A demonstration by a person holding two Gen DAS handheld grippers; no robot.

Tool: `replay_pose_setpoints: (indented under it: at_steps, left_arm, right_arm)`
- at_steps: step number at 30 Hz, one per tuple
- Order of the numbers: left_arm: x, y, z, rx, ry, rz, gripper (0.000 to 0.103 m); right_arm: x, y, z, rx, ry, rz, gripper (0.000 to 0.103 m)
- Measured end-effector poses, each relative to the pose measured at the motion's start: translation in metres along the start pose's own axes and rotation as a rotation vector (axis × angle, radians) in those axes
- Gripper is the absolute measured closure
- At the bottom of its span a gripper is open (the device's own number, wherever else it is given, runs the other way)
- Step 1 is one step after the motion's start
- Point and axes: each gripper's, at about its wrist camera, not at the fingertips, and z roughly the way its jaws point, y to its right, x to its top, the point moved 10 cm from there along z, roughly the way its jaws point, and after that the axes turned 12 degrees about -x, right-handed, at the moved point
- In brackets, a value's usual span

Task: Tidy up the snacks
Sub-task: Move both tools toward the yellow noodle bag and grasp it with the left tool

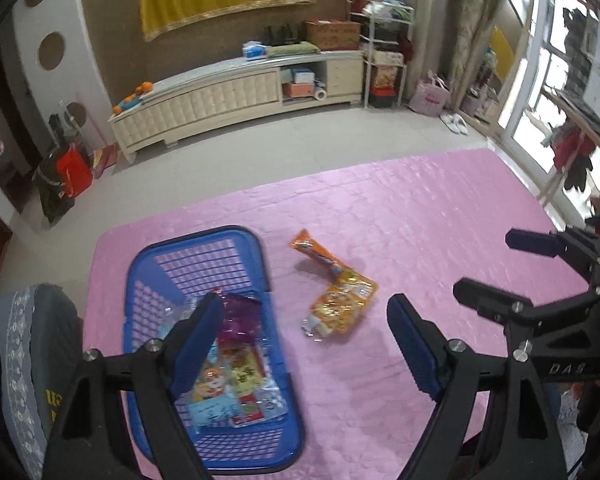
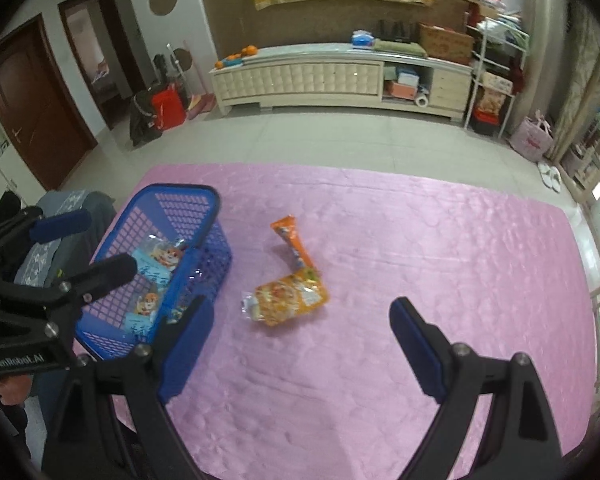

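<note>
At the left of the pink-covered table (image 1: pixel 420 208) stood the blue basket (image 1: pixel 140 280), and only the left wrist view looked straight down into it, showing a purple packet (image 1: pixel 240 316) lying on top of several cartoon-printed snack packs (image 1: pixel 216 384) at its near end; the right wrist view caught the same basket (image 2: pixel 204 196) from the side, with the packs partly hidden behind its lattice wall. The left gripper (image 1: pixel 300 340) hung above the table, angled downward, its jaws spread wide with nothing between them, its left finger over the basket's contents. To the right of the basket, apart from it, two snacks lay on the cloth: a long orange packet (image 1: pixel 318 252) and, touching its near end, a wider orange-yellow pouch (image 1: pixel 340 308). Both lay ahead of the grippers, untouched. The right gripper (image 2: pixel 300 340) was likewise tilted down and wide open, empty, the pouch (image 2: pixel 290 300) just beyond its fingertips. Each view showed the other gripper at its edge.
</note>
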Motion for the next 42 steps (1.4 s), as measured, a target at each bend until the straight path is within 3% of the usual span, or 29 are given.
replay_pose_setpoints:
  at_steps: [7,13,23,27,34,37,41,42]
  left_arm:
    - [-0.003,0.043,0.045,0.018,-0.069,0.084,0.020]
    - [-0.010,0.061,0.088,0.034,-0.137,0.090,0.020]
    - [-0.033,0.046,0.158,0.103,-0.224,0.024,0.020]
    - [-0.042,0.034,0.185,0.075,-0.256,-0.047,0.020]
    - [-0.042,0.020,0.215,0.092,-0.290,-0.053,0.020]
    - [-0.041,0.018,0.227,0.084,-0.311,-0.052,0.026]
    - [-0.044,0.016,0.243,0.110,-0.361,-0.011,0.047]
    - [-0.042,0.016,0.243,0.104,-0.356,-0.012,0.048]
  right_arm:
    - [-0.019,0.050,0.019,-0.003,-0.022,0.055,0.011]
    - [-0.040,0.078,0.053,0.003,-0.072,0.051,0.011]
    - [-0.061,0.092,0.106,0.050,-0.126,0.008,0.011]
    - [-0.065,0.085,0.126,0.057,-0.134,-0.035,0.011]
    - [-0.065,0.080,0.157,0.086,-0.154,-0.029,0.011]
    - [-0.065,0.079,0.165,0.094,-0.159,-0.021,0.011]
    - [-0.067,0.078,0.170,0.105,-0.168,-0.014,0.011]
    - [-0.069,0.079,0.170,0.107,-0.170,-0.014,0.011]
